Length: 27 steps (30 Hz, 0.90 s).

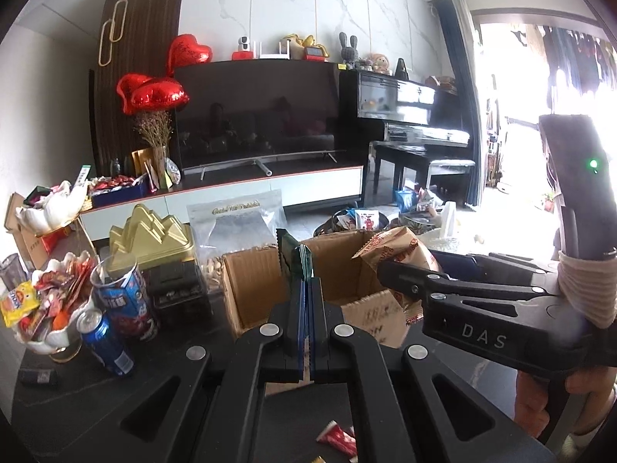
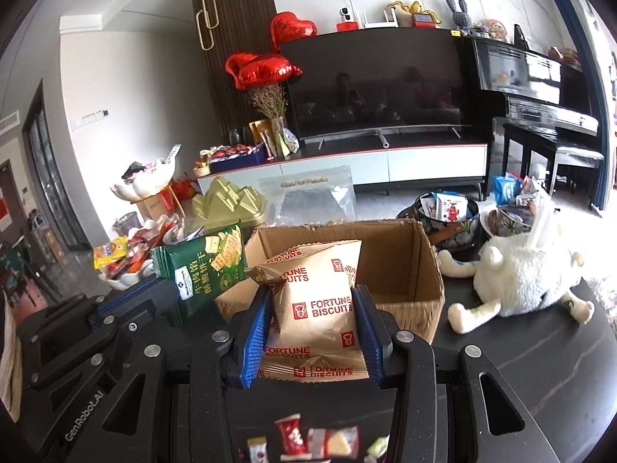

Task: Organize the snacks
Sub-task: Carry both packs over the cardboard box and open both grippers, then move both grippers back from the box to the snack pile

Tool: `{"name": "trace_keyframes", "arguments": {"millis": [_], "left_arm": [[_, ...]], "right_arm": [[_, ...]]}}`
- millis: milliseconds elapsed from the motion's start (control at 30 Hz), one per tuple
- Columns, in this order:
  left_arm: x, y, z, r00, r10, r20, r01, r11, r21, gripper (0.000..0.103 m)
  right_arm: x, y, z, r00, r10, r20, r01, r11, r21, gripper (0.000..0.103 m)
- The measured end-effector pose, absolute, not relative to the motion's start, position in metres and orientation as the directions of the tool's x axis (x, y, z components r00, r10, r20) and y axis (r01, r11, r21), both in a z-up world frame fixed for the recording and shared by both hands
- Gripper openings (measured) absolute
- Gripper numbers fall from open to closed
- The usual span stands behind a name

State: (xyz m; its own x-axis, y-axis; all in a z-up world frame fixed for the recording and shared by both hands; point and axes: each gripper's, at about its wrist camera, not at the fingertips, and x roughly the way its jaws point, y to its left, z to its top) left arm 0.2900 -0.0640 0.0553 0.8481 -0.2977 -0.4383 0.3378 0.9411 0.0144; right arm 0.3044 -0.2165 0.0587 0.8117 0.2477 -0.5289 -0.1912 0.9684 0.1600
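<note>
You are mid-task with both hands loaded. Your left gripper (image 1: 307, 301) is clamped tight on the thin edge of a green cracker packet (image 2: 208, 266), and your right gripper (image 2: 312, 332) is closed on a tan Fortune Biscuits bag (image 2: 320, 301). Both packets hang just at the near wall of the open cardboard box (image 2: 424, 266), which sits mid-bench; what shows of its inside looks empty, so little seems sorted yet. Neither packet is in. After these two, small wrapped sweets (image 2: 316, 440) still lie loose at the bench's near edge, and a heaped white snack bowl (image 1: 46, 308) stands toward its left edge.
</note>
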Motion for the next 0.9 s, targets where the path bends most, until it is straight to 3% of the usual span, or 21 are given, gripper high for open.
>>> {"name": "trace_keyframes", "arguments": {"millis": [400,467,567,900], "left_arm": [[0.356,-0.059,0.034,0.807,-0.31,-0.504,0.341,0.94,-0.032,0.003],[0.363,-0.059,0.032,0.81,-0.291,-0.509,0.328,0.945,-0.018,0.007],[0.367,-0.055,0.031,0.815,-0.277,-0.51,0.308,0.951,-0.025,0.02],[0.328,-0.033,0.037,0.811,-0.25,-0.529,0.257,0.964,-0.061,0.034]], "right_arm": [[0.375,-0.208,0.047,0.783,0.245,-0.572,-0.2,0.97,0.141,0.044],[0.384,-0.207,0.044,0.781,0.24,-0.577,-0.194,0.971,0.141,0.046],[0.389,-0.209,0.04,0.781,0.217,-0.586,-0.173,0.976,0.131,0.063],[0.346,-0.205,0.046,0.802,0.206,-0.561,-0.184,0.978,0.095,0.064]]}}
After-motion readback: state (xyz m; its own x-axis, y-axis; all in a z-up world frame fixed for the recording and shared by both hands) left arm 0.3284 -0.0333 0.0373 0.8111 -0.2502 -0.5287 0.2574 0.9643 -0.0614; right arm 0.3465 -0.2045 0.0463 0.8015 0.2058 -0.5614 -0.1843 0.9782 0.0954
